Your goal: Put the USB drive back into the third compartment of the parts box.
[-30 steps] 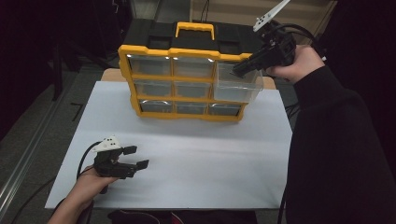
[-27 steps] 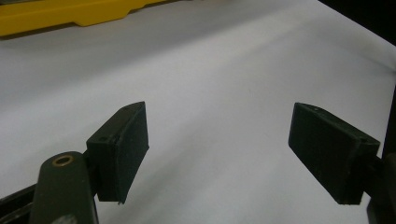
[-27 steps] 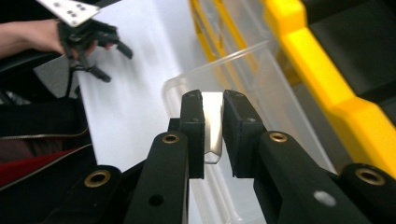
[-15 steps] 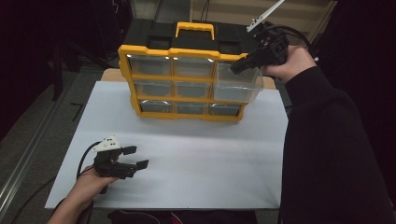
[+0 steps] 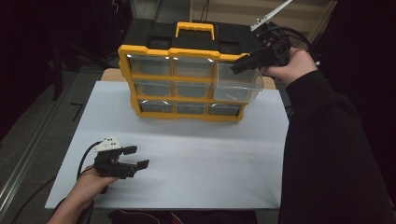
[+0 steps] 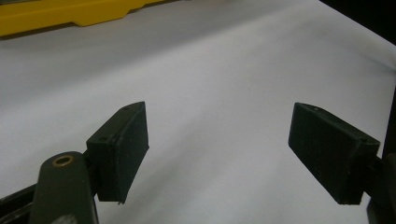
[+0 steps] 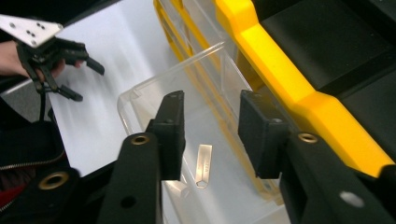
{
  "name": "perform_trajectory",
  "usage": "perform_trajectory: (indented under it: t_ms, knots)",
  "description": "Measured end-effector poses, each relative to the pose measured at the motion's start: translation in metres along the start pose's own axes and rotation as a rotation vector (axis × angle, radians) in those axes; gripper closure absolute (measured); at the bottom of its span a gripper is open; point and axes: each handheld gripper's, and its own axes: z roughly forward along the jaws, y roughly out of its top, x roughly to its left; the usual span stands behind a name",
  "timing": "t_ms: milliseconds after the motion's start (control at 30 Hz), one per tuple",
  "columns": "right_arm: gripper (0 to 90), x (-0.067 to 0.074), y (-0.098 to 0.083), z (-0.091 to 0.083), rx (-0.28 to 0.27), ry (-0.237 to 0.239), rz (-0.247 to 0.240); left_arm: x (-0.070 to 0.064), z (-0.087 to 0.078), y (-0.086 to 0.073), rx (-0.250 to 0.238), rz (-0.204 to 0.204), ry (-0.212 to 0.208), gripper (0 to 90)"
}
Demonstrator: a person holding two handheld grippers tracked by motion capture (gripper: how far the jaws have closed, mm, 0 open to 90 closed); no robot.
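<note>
The clear drawer (image 7: 187, 140) stands pulled out of the top right slot of the yellow organizer (image 5: 180, 51), at the far edge of the white sheet (image 5: 196, 154); on its floor lies a small pale strip (image 7: 203, 164), which from above shows as a short light mark (image 5: 230, 97). The right gripper (image 7: 211, 133) hangs over the open drawer, and its jaws have just been opening: they now stand partly apart with nothing between them, the strip lying free below. Judging from that, the strip looks freshly dropped in. The drawer sticks far out and looks lightly seated, so a knock from the gripper on its way out could tip it or pull it clear and spill the strip. A jaw could also catch the thin front wall. Pushing the drawer in off-centre might jam it against the yellow frame, and a hard shove could slide the whole organizer backward. The left gripper (image 5: 126, 158) rests well apart on the near left of the sheet, jaws spread wide and empty, too far off to steady anything.
</note>
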Motion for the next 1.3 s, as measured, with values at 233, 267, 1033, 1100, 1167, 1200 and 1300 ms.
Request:
perform_trajectory:
  t_ms: [233,267,1033,1100,1167,1200,1300]
  knots:
    - [44.1,0.023,-0.002,-0.008,-0.025,0.034,-0.021,0.0,0.0,0.0,0.0,0.0,0.001,21.1]
    - [42.5,0.027,-0.003,-0.008,-0.031,0.043,-0.027,0.0,0.0,0.0,0.001,-0.001,0.001,21.1]
    - [26.6,0.089,-0.049,0.031,-0.04,0.124,-0.07,0.0,-0.001,0.0,0.001,-0.001,0.003,21.1]
    - [26.6,0.092,-0.055,0.036,-0.039,0.124,-0.074,0.0,-0.001,0.0,0.002,0.001,0.004,21.1]
    - [26.6,0.095,-0.061,0.04,-0.04,0.117,-0.075,0.0,-0.001,0.0,0.001,0.001,0.004,21.1]
    - [26.6,0.096,-0.064,0.043,-0.034,0.11,-0.08,0.0,-0.001,0.0,0.001,0.001,0.004,21.1]
    - [26.6,0.1,-0.075,0.05,-0.045,0.105,-0.085,0.0,-0.001,0.0,0.001,0.003,0.005,21.1]
